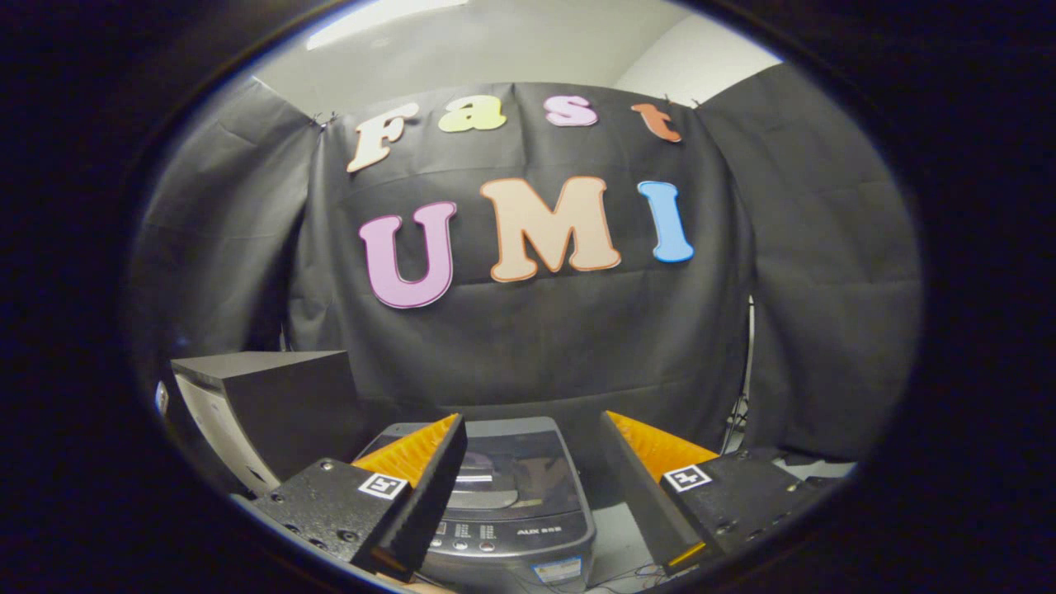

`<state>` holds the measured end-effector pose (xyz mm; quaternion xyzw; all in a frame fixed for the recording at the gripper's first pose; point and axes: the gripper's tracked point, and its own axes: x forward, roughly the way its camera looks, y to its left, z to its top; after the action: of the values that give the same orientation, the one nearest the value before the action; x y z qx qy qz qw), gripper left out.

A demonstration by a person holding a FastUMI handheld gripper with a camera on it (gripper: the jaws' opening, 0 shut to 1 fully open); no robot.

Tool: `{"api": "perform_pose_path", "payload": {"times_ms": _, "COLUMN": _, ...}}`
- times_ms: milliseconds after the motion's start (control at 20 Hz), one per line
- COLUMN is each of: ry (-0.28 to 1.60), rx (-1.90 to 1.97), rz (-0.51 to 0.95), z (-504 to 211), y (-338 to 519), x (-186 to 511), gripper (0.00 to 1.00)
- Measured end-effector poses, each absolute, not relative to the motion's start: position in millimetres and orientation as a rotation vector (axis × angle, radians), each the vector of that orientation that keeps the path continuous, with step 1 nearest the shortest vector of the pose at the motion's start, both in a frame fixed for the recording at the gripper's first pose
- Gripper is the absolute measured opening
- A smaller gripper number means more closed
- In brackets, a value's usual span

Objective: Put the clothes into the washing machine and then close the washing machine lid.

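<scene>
**Gripper spread wide above the shut washer**

The gripper (532, 458) holds nothing, its fingers set wide apart. The washing machine (511, 503) sits between and just below them, at about 6 o'clock from the fingertips, its dark lid (516, 466) down flat. A dark box (272, 404) stands at 9 o'clock of the machine, just beside it.

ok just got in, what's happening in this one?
A person-held gripper hangs open above a small top-load washing machine, fingers spread wide with nothing between them. The machine's lid looks shut, seen between and below the fingers. A dark box stands beside the machine. No clothes in sight.
</scene>
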<state>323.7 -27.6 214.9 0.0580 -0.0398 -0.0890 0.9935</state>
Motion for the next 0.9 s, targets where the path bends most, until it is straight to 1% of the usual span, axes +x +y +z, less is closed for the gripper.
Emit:
{"api": "perform_pose_path", "payload": {"times_ms": 250, "ry": -0.116, "rx": 0.126, "rz": -0.177, "z": 179, "y": -35, "x": 284, "gripper": 0.97}}
{"api": "perform_pose_path", "payload": {"times_ms": 450, "ry": -0.091, "rx": 0.102, "rz": -0.164, "z": 140, "y": -29, "x": 258, "gripper": 0.97}}
{"api": "perform_pose_path", "payload": {"times_ms": 900, "ry": -0.019, "rx": 0.155, "rz": -0.025, "z": 85, "y": 17, "x": 218, "gripper": 0.97}}
